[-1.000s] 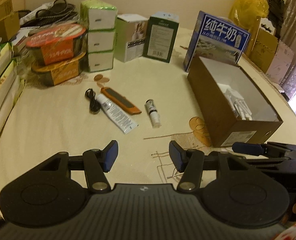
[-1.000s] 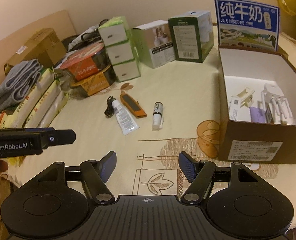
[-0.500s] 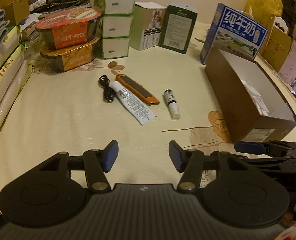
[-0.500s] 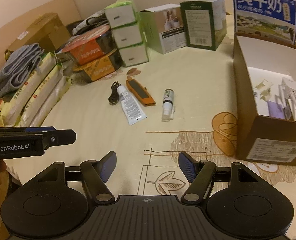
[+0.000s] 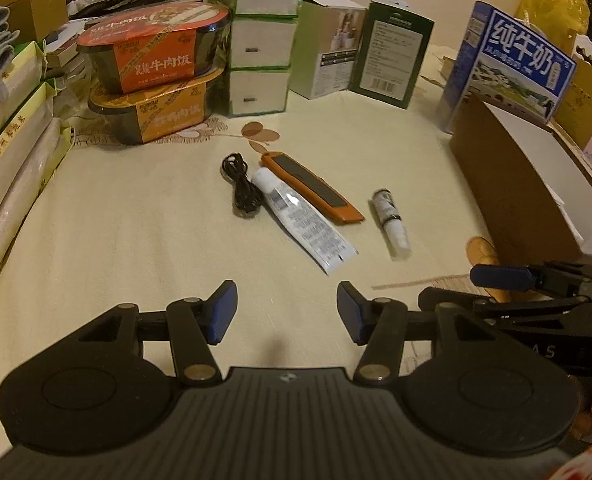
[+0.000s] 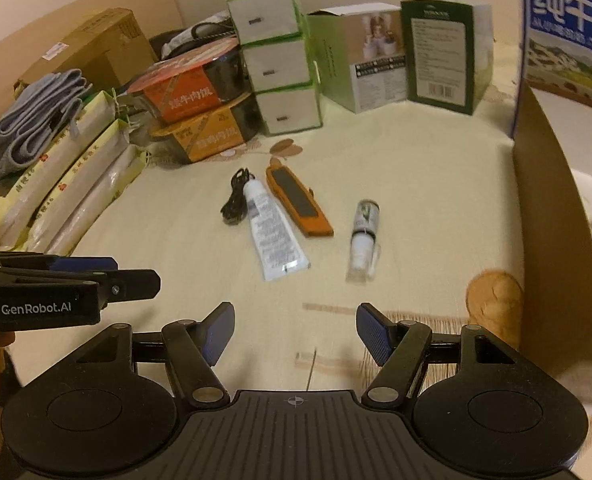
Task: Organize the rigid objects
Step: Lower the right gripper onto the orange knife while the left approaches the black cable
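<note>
On the cream tablecloth lie a coiled black cable [image 5: 242,190] [image 6: 235,198], a white tube [image 5: 303,224] [image 6: 272,236], an orange utility knife [image 5: 313,188] [image 6: 297,200] and a small white spray bottle [image 5: 391,222] [image 6: 363,234], side by side. My left gripper [image 5: 287,312] hovers open just short of the tube, nothing between its blue pads. My right gripper [image 6: 294,330] is also open and empty, a little short of the tube and the bottle. Each gripper shows at the edge of the other's view. An open brown cardboard box [image 5: 519,196] [image 6: 551,216] stands at the right.
Along the back stand two stacked meal bowls [image 5: 156,80], three stacked tissue packs [image 5: 262,40], a white-green carton [image 5: 327,52], a dark green carton [image 5: 391,56] and a blue milk carton [image 5: 511,64]. Long wrapped packs [image 6: 68,184] and folded grey cloth [image 6: 28,124] line the left side.
Both grippers have moved forward and down toward the small items on the cloth, which now look larger and closer. Jaws stay as wide as before.
</note>
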`<state>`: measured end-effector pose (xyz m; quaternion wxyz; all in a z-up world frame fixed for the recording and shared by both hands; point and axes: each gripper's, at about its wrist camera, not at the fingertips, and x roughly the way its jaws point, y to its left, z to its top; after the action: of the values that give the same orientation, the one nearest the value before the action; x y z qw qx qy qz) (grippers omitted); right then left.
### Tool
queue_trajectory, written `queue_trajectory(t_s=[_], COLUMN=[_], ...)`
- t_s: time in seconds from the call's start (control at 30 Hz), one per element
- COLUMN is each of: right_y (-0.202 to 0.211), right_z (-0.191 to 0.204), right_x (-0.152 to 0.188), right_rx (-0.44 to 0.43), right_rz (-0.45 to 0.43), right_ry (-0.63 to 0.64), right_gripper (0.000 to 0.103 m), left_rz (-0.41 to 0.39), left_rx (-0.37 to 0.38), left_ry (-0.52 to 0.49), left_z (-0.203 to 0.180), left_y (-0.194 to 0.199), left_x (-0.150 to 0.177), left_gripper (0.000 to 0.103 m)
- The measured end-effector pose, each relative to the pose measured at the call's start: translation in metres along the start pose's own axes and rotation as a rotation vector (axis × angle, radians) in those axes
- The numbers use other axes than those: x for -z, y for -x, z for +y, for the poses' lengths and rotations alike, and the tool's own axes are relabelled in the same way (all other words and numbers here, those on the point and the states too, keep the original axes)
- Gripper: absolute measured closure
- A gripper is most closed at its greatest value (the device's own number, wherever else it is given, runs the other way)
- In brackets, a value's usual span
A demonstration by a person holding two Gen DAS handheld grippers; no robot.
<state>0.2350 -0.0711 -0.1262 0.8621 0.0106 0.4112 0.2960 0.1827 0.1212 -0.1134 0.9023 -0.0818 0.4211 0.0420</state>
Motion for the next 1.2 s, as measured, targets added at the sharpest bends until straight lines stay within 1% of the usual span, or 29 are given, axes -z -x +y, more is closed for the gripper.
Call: queue_trajectory(t_s=[0.03, 0.1, 0.17, 0.23, 0.3, 0.4, 0.63, 0.73, 0.87, 0.93, 1.0, 1.13, 1.2], right_y=[-0.005, -0.017, -0.030, -0.043, -0.057, -0.077, -0.121, -0.136, -0.151, -0.157, -0.161, -0.171, -0.174], right_z=[0.000, -0.002, -0.002, -0.003, -0.004, -0.005, -0.011, -0.012, -0.013, -0.013, -0.012, -0.010, -0.008], right_x=[-0.003, -0.011, -0.019, -0.026, -0.034, -0.047, -0.068, -0.071, -0.072, -0.072, -0.073, -0.075, -0.075], right_rx=[-0.001, -0.005, -0.005, -0.007, -0.007, -0.006, 0.010, 0.014, 0.014, 0.012, 0.014, 0.012, 0.020], right_rz=[-0.003, -0.008, -0.010, -0.014, -0.012, -0.013, 0.004, 0.017, 0.033, 0.035, 0.027, 0.041, 0.035], right_ry=[0.006, 0.017, 0.028, 0.036, 0.050, 0.077, 0.120, 0.136, 0.151, 0.156, 0.165, 0.173, 0.187], right_gripper=[0.039, 0.046, 0.050, 0.052, 0.055, 0.057, 0.058, 0.058, 0.058, 0.058, 0.058, 0.058, 0.059], left_rz=[-0.004, -0.006, -0.014, -0.014, -0.011, -0.011, -0.024, -0.012, 0.006, 0.010, 0.011, 0.013, 0.022], left_rx=[-0.003, -0.010, -0.012, -0.018, -0.021, -0.021, -0.024, -0.027, -0.032, -0.027, -0.018, -0.038, -0.047], left_ry=[0.000, 0.003, 0.003, 0.001, 0.001, 0.000, -0.019, -0.031, -0.059, -0.058, -0.052, -0.072, -0.054], left_z=[0.002, 0.007, 0.011, 0.014, 0.017, 0.022, 0.029, 0.032, 0.035, 0.038, 0.042, 0.047, 0.055], left_y=[-0.006, -0.016, -0.027, -0.040, -0.053, -0.073, -0.110, -0.125, -0.142, -0.147, -0.150, -0.155, -0.156], left_x=[-0.003, -0.009, -0.015, -0.021, -0.026, -0.036, -0.055, -0.061, -0.065, -0.066, -0.067, -0.066, -0.065], left_gripper=[0.052, 0.052, 0.053, 0.054, 0.058, 0.060, 0.061, 0.064, 0.064, 0.066, 0.071, 0.080, 0.081])
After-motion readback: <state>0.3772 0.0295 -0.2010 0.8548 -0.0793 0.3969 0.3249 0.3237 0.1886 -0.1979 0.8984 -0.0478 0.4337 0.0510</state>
